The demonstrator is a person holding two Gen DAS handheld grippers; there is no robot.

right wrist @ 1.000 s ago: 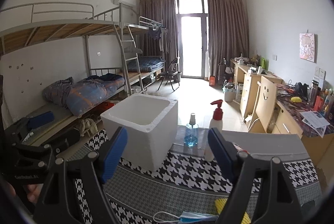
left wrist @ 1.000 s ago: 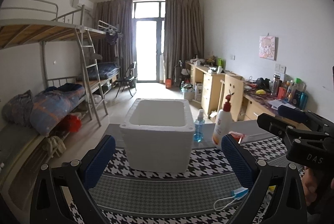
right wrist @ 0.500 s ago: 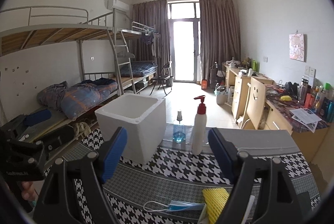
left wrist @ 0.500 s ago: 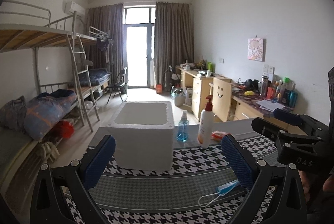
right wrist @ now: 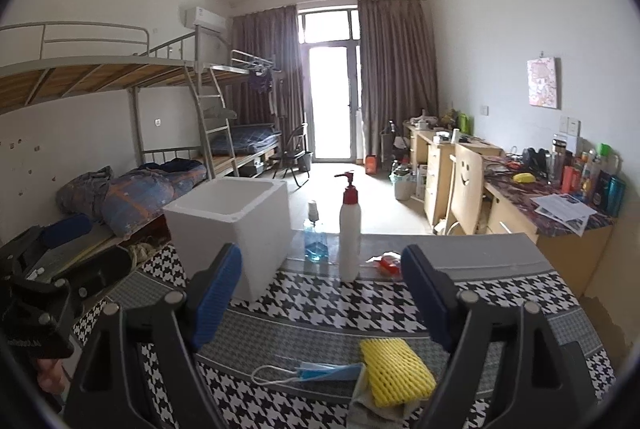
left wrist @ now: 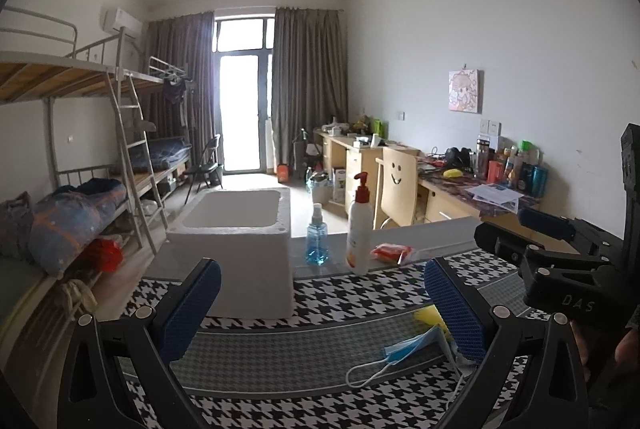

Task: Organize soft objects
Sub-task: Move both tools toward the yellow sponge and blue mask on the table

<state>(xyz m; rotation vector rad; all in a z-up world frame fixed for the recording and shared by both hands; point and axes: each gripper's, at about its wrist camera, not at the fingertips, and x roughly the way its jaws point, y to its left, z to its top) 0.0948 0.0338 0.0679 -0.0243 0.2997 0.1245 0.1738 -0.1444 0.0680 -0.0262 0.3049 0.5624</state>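
A blue face mask and a yellow foam net lie on the houndstooth tablecloth, with a grey cloth under the net. My right gripper hovers above them with its jaws opening and nothing held. In the left wrist view the mask and the net lie by the right finger of my left gripper, which is open and empty. A white foam box stands open-topped at the far left of the table.
A white pump bottle, a blue spray bottle and a red packet stand along the table's far edge, right of the box. Bunk beds line the left wall and cluttered desks the right. The other gripper shows at the right.
Both grippers have drawn back from the box and swung slightly right. The box now sits further left and smaller, and the mask and yellow net have come further into view.
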